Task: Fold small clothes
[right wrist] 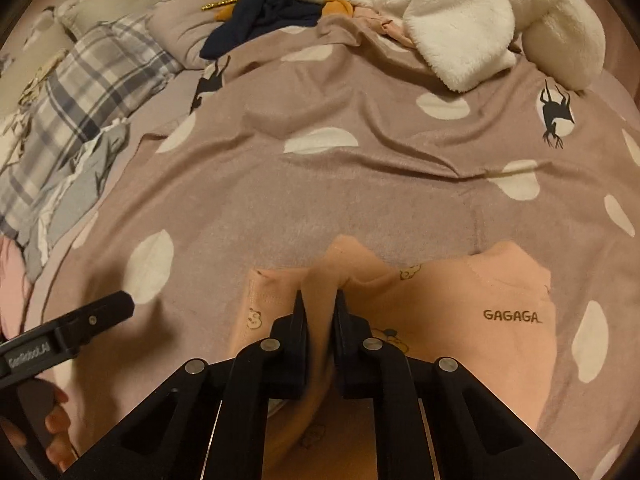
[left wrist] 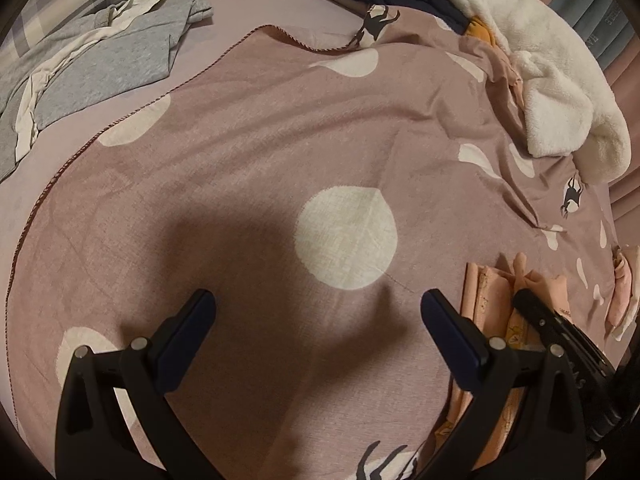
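A small peach garment [right wrist: 460, 312] with little bear prints and the word GAGAGA lies on the mauve bedspread [right wrist: 320, 184]. My right gripper [right wrist: 320, 300] is shut on a pinched-up fold of it near its left part. In the left wrist view the garment [left wrist: 492, 292] lies at the lower right, with the right gripper's finger on it. My left gripper [left wrist: 318, 304] is open and empty over the bare bedspread [left wrist: 280, 140], left of the garment. It also shows in the right wrist view at the lower left.
A grey and white garment [left wrist: 100, 64] lies far left on plaid bedding [right wrist: 88, 92]. A fluffy white blanket [right wrist: 460, 12] and dark navy clothes [right wrist: 264, 16] are piled at the back. Another peach piece [left wrist: 622, 284] lies at the right edge.
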Motion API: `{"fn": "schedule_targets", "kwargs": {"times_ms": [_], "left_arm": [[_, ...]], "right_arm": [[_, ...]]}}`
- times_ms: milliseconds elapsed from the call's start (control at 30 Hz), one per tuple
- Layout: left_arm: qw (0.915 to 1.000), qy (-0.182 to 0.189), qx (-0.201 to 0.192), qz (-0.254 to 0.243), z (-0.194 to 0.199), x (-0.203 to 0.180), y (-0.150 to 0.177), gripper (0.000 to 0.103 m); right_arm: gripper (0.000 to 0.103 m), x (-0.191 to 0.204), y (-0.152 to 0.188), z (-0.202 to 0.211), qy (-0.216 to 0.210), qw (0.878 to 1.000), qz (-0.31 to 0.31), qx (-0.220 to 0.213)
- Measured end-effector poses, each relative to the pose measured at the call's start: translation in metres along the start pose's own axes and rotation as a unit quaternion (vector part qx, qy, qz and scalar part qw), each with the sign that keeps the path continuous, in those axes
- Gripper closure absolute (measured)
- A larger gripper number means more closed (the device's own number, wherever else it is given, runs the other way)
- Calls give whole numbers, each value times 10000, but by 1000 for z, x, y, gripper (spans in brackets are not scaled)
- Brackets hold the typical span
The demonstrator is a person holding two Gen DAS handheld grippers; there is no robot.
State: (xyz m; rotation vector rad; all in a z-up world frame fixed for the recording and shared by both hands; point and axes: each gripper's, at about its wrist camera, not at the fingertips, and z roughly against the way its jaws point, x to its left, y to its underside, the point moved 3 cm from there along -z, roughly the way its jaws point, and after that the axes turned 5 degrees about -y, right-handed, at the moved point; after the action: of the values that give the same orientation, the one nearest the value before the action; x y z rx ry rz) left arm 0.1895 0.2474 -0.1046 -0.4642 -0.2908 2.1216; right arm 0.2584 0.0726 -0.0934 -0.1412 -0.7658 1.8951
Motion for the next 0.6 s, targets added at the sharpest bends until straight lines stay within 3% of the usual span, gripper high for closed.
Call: {"fn": "schedule_targets", "kwargs": {"times_ms": [100,200,300,400,433,500,533,567,600], "left_arm": [[10000,-34,37,-81,-2,-2,1,0],[9999,51,22,-84,-1,-5,0,0],[9996,240,65,-158,-1,-10,1,0],[9988,383,152,-250,-2,-15,3,0],[9984,448,186,-292,-2,-18,5,0],[9977,562,207,-317,-2,-23,5,0],[9972,638,229,-329,-2,-26,6,0],[9967,683,250,-347,-2,-27,7,0],[9965,708,266,-366,-3,-29,7,0]], "right_arm": [[92,9,-2,8,-363,9991,-34,-197],[92,30,-6,7,-348,9989,200,-234],[92,34,-4,-12,-280,9990,338,59],[87,26,5,-22,-530,9984,-26,188],[82,21,5,-19,-748,9969,-192,154],[62,8,6,-7,-1342,9886,-661,149],[44,2,7,1,-1578,9835,-870,142],[35,-4,9,12,-1745,9795,-1003,78],[35,-9,12,25,-1815,9780,-1024,-38]]}}
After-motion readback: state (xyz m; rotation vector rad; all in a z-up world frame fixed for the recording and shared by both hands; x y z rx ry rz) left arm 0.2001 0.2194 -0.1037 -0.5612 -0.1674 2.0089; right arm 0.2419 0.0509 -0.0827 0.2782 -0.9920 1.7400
